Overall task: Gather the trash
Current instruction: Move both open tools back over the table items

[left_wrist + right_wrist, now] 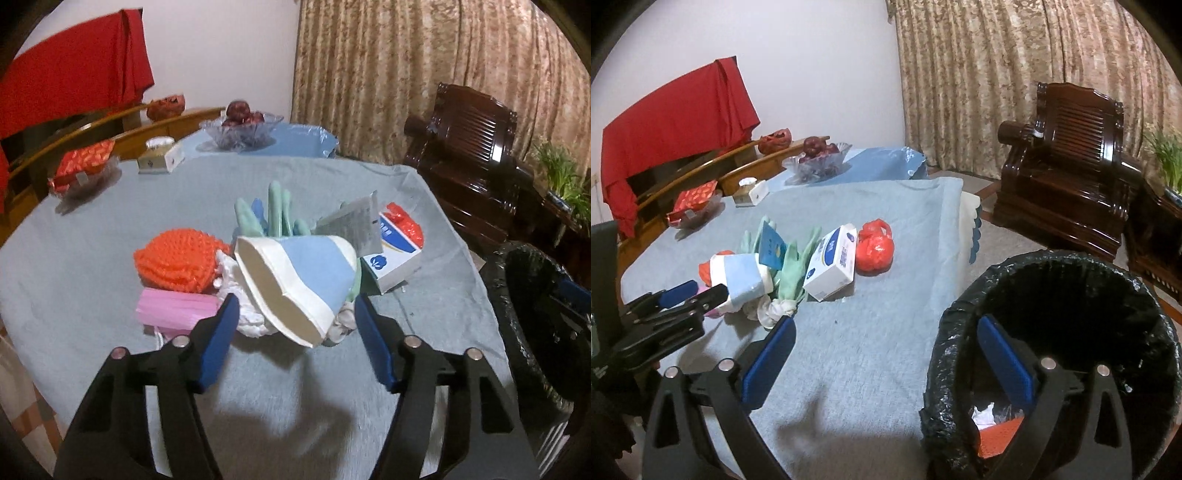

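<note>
Left wrist view puts your left tool (295, 325) low in the frame, its blue fingers (218, 339) apart on either side of the squashed paper cup (295, 280) at centre; neither pad looks pressed on it yet. Take the cup alone, I'd say: the white crumpled tissue (251, 317) lies right under it, and the pink pack (173, 306) and orange net (177, 264) sit touching to its left, so bring the tool in along the cup's flattened sides and close gently, since the crushed paper will likely slip or fold. Behind it in the heap are the green gloves (277, 210), and to the right the tissue box (391, 258).

Right wrist view shows your right tool (886, 365) at the bottom, jaws wide and holding nothing, straddling the edge of the surface (871, 354) and the bin's rim. At lower right the black-lined bin (960, 332) stands just beside the surface; inside you can see white paper (982, 413) and something orange (1001, 435) at the bottom. At upper left, a glass bowl (798, 162) holds dark red fruit.
</note>
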